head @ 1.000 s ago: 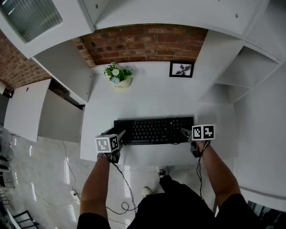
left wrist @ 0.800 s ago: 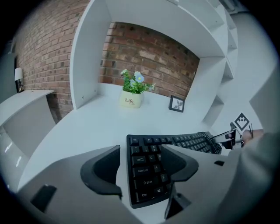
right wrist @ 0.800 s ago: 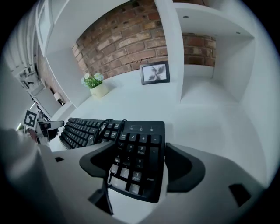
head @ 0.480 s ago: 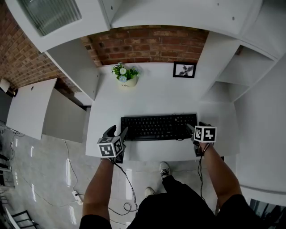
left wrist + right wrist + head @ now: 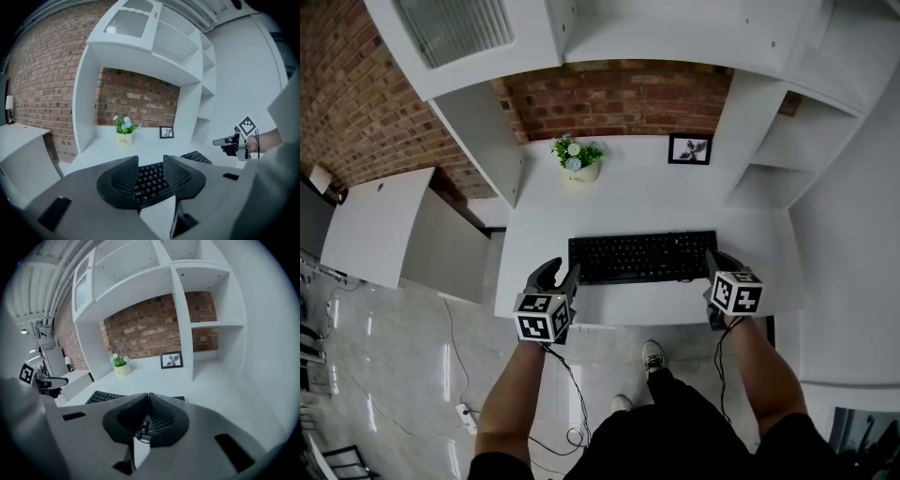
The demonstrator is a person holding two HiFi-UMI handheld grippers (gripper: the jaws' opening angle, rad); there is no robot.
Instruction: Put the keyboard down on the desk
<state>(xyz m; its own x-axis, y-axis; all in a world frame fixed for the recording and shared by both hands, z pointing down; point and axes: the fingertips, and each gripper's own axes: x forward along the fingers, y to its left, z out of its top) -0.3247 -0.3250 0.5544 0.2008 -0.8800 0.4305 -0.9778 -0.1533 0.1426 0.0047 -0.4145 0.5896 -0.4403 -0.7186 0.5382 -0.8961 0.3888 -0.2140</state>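
Head view has the keyboard point(image 5: 642, 257) lying flat on the desk point(image 5: 637, 202), its long axis running left to right, parallel to the front edge and near it. It sits between the two grippers, so by the look of it the task is done. The left gripper point(image 5: 558, 277) is just off the keyboard's left end, by the desk's front left corner; its jaws are closing with a gap between them and nothing gripped, the keys showing through the gap farther on. The right gripper point(image 5: 713, 264) is at the right end, jaw tips together on nothing, the keyboard lying just ahead of it and to its left. Both are about equally near. Behind the keyboard the desk is bare up to the plant point(image 5: 579, 157) and frame point(image 5: 689, 148); white side panels close it left and right, so the free way out is back toward the person.
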